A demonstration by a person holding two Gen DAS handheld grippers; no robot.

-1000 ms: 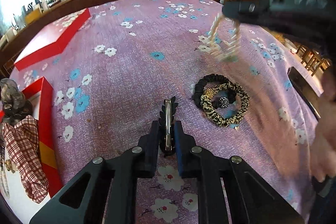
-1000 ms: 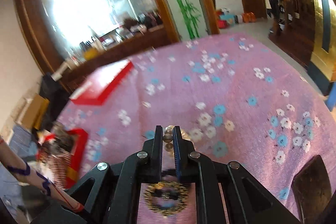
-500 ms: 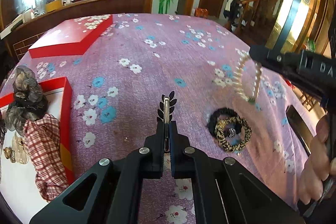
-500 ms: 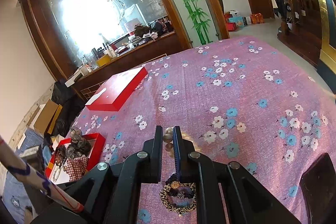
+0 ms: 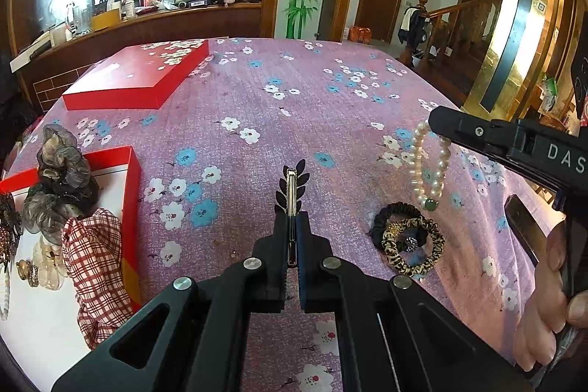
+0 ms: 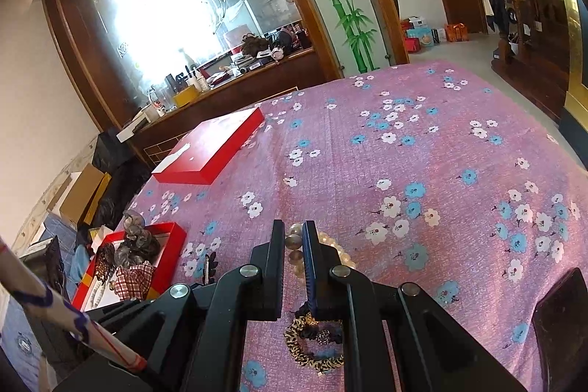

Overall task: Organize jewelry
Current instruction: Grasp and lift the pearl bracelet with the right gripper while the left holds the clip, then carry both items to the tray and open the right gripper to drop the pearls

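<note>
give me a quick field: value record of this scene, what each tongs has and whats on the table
left tongs: shut on leaf hair clip
right tongs: shut on pearl bracelet, hanging above the cloth
on cloth: leopard scrunchie overlapping black scrunchie
open red box: grey scrunchie, plaid scrunchie, small jewelry
far left: closed red lid
surface: purple floral tablecloth

Home: floral tablecloth (image 5: 330, 120), wooden staircase (image 5: 452, 21).
</note>
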